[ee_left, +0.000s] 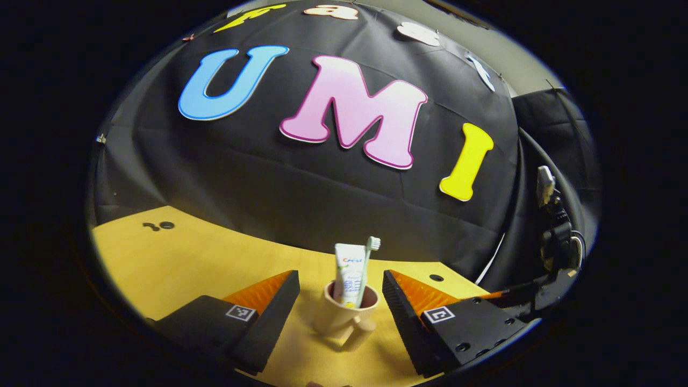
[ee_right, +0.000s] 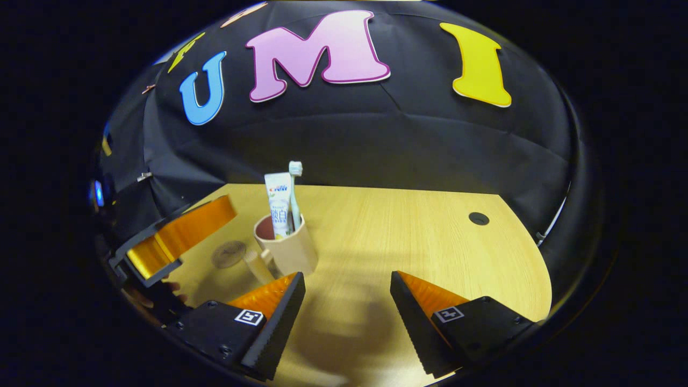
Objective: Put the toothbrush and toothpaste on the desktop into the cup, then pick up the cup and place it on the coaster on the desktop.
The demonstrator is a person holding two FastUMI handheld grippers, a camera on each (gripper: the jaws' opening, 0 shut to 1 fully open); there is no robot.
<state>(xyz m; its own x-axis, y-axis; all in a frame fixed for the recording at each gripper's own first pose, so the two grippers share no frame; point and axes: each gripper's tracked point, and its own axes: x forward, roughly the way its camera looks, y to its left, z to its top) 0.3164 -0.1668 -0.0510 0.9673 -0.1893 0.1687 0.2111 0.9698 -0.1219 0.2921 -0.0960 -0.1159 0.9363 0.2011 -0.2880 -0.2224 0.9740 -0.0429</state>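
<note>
The small tan plastic cup (ee_left: 346, 317) sits low in the middle, holding the toothbrush (ee_left: 371, 258) and toothpaste (ee_left: 348, 274). The left gripper (ee_left: 339, 301) is wide open, holding nothing. The cup looks light and top-heavy; grab its sides.

Left gripper (ee_left: 341, 293) fingers spread wide; right gripper (ee_right: 347, 293) likewise.

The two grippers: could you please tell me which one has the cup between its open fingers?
The left gripper: the cup stands between its fingers. The right gripper frames bare desktop.
</note>
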